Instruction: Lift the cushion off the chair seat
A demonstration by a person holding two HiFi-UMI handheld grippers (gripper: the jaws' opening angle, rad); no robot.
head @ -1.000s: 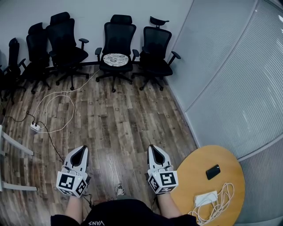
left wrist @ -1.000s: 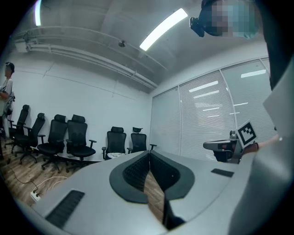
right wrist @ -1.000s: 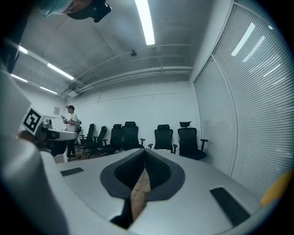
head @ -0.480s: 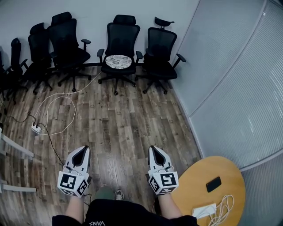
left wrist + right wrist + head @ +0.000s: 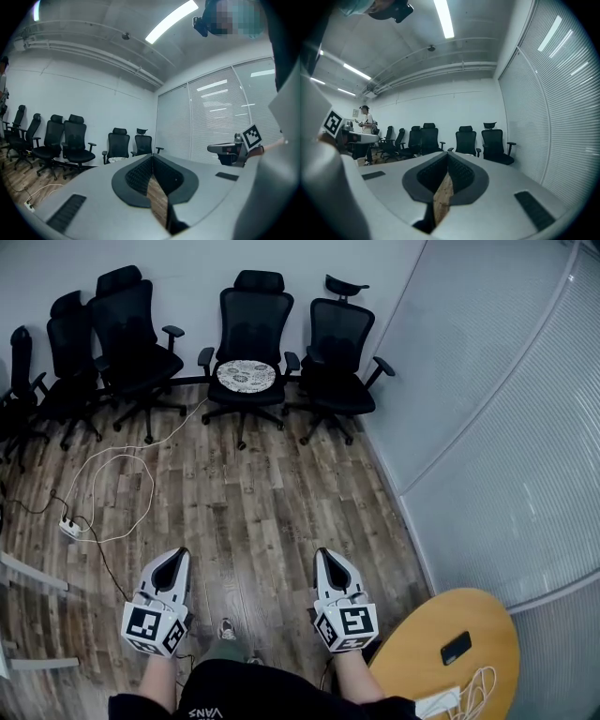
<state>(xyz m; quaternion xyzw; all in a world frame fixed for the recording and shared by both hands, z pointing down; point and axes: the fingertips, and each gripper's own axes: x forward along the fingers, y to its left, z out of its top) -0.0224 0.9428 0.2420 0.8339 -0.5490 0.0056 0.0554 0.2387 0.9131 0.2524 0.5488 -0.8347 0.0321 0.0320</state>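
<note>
A round pale patterned cushion (image 5: 247, 376) lies on the seat of a black office chair (image 5: 251, 324) by the far wall. In the left gripper view the cushion (image 5: 116, 160) shows small on that chair (image 5: 118, 143). Both grippers are held level over the wood floor, far short of the chair. My left gripper (image 5: 178, 555) is shut with nothing in it, its tips (image 5: 152, 156) meeting. My right gripper (image 5: 322, 554) is shut and empty too, tips (image 5: 446, 153) together. In the right gripper view the chair (image 5: 467, 139) stands second from the right, its seat hidden behind the jaws.
More black chairs (image 5: 134, 343) flank it, one (image 5: 339, 357) on its right. A white cable (image 5: 117, 488) and power strip (image 5: 67, 527) lie on the floor at left. A round wooden table (image 5: 427, 662) with a phone (image 5: 456, 648) is at lower right. A blinds wall (image 5: 497, 427) runs along the right.
The whole view has shifted forward toward the chairs: the round table has slid down and out at lower right. Both grippers keep their place in the view and stay shut.
</note>
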